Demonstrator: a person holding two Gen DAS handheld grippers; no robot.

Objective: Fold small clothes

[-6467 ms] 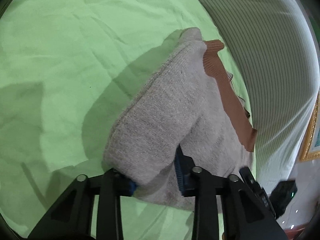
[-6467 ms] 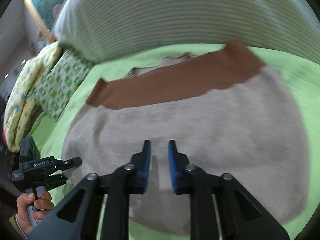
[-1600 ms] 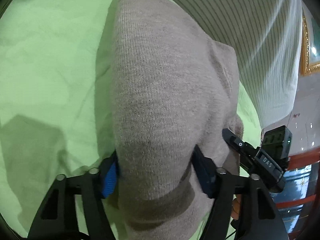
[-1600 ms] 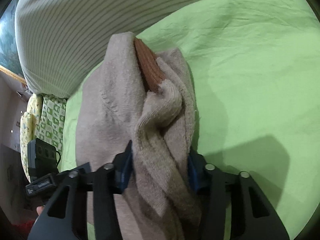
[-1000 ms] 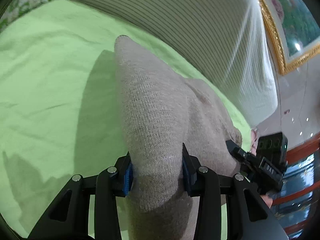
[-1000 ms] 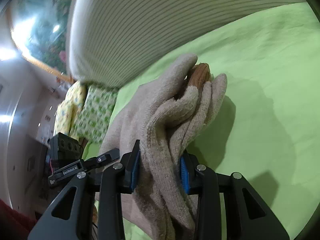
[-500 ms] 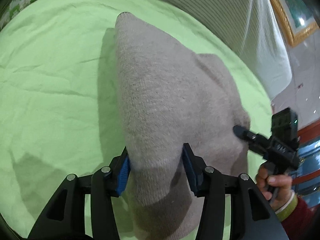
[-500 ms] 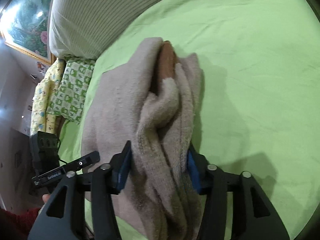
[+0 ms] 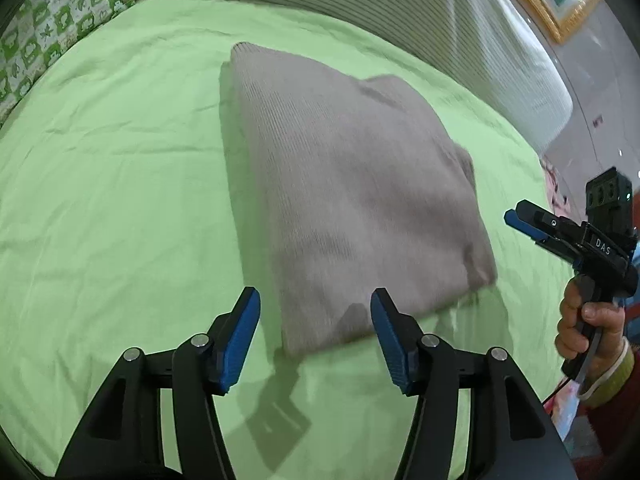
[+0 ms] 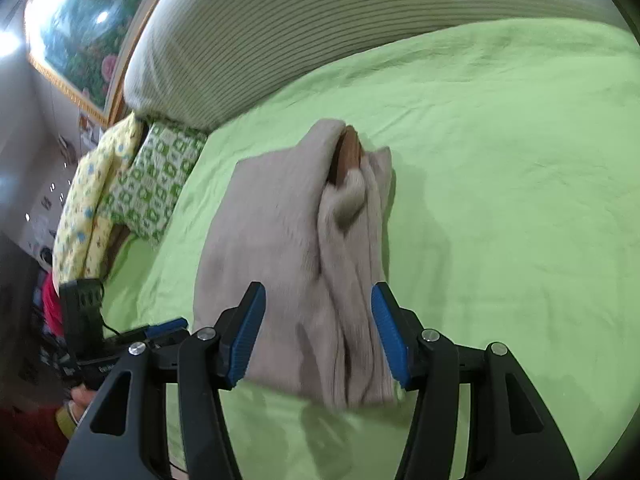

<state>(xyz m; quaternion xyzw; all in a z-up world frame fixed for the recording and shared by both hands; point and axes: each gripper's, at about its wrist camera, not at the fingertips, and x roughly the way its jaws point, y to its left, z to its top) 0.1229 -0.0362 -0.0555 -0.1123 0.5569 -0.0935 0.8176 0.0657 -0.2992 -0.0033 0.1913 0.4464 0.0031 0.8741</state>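
Note:
A beige knit sweater [image 9: 344,184] lies folded into a thick bundle on the green bed sheet [image 9: 112,184]. In the right wrist view the sweater [image 10: 288,248] shows its stacked layers and a brown band [image 10: 347,152] at the far end. My left gripper [image 9: 314,334] is open and empty, just short of the bundle's near edge. My right gripper [image 10: 318,334] is open and empty, its jaws on either side of the bundle's near end without touching. The right gripper also shows in the left wrist view [image 9: 536,224], beside the bundle.
A large striped pillow [image 10: 320,20] lies along the far edge of the bed. A green-patterned cushion [image 10: 152,180] and a yellow one [image 10: 88,200] lie at the bed's corner. A framed painting [image 10: 80,32] hangs on the wall.
Both grippers have opened and let go of the sweater, then drawn back. The folded bundle now lies flat on the sheet.

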